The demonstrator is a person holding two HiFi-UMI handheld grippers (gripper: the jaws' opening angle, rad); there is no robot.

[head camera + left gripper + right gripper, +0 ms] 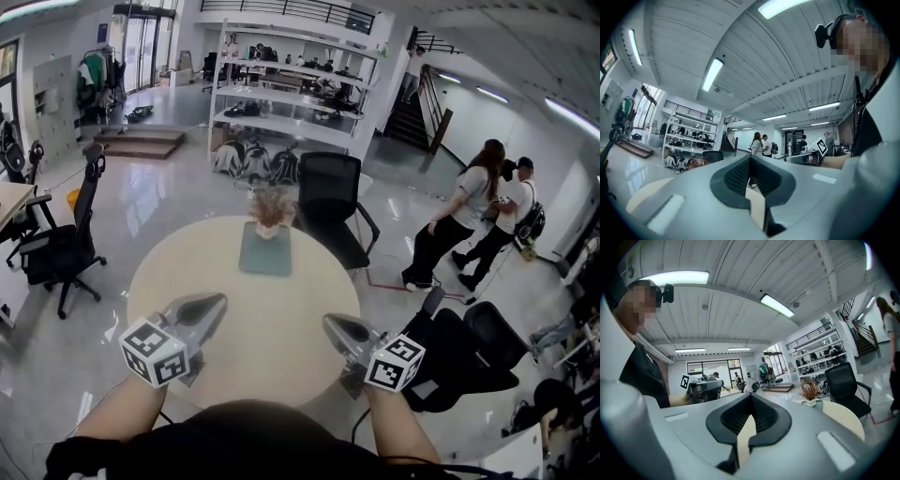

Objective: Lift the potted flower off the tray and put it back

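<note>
Potted flower (270, 214): it stands on the far end of the tray (265, 255), at the far side of the round surface (281, 347), well apart from both tools.
Left tool (219, 302): it is held low over the near edge of the surface. Its jaws are pressed together at the tips and nothing is between them.
Right tool (330, 323): it is held at the near edge too, clenched and empty. The two tools are turned inward, toward each other.
Step in hand: no grasp is made and the pot rests on the tray. It is judged that the task is either not yet begun or already finished; which one cannot be told from this moment.
Next move, if the lift is to come: the jaws must be opened, and a tool carried across the surface to the pot. The small pot body should be taken from the side, below the dry blooms, so that these are not crushed.
Direction of the flower: the pot is upright, the blooms pointing up.
Long axis: the plant's axis is vertical. The tray's long side runs away from the person, toward the black chair (328, 192) behind it.
</note>
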